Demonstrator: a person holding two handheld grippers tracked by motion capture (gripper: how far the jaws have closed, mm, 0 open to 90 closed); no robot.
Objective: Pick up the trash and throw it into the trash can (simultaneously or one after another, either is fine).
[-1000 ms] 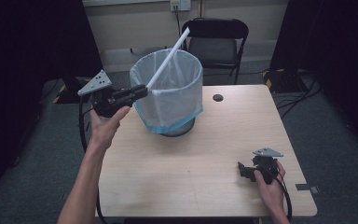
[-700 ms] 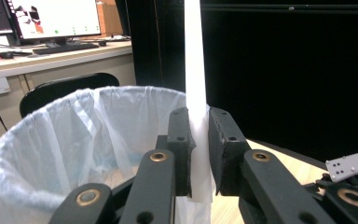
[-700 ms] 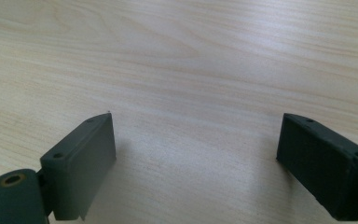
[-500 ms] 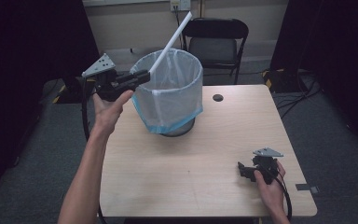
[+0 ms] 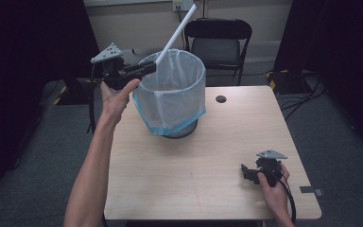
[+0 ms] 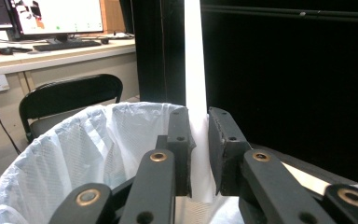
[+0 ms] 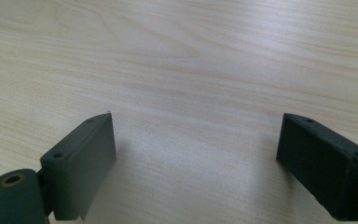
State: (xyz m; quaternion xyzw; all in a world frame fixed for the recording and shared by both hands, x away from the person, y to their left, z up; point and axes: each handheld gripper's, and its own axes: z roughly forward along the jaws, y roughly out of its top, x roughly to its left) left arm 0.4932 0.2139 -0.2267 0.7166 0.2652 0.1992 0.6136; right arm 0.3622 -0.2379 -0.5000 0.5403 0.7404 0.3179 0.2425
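Note:
A round bin lined with a pale blue bag [image 5: 172, 97] stands at the back left of the wooden table [image 5: 208, 161]. My left gripper [image 5: 147, 69] is raised at the bin's left rim, shut on a long white tube [image 5: 175, 34] that slants up and to the right. In the left gripper view the tube [image 6: 195, 70] rises straight between the jaws [image 6: 198, 154] above the bag's rim [image 6: 74, 135]. My right gripper [image 5: 246, 173] rests low on the table near the front right corner, open, with bare wood between its jaws [image 7: 196, 154].
A black chair [image 5: 220, 42] stands behind the table. A dark cable hole [image 5: 221, 99] sits in the tabletop right of the bin. Cables lie on the floor at the right [image 5: 302, 94]. A desk with a monitor [image 6: 56, 18] is visible beyond the chair.
My left gripper has risen and swung toward the bin's rim, carrying the white tube higher and steeper. The right gripper has stayed where it was.

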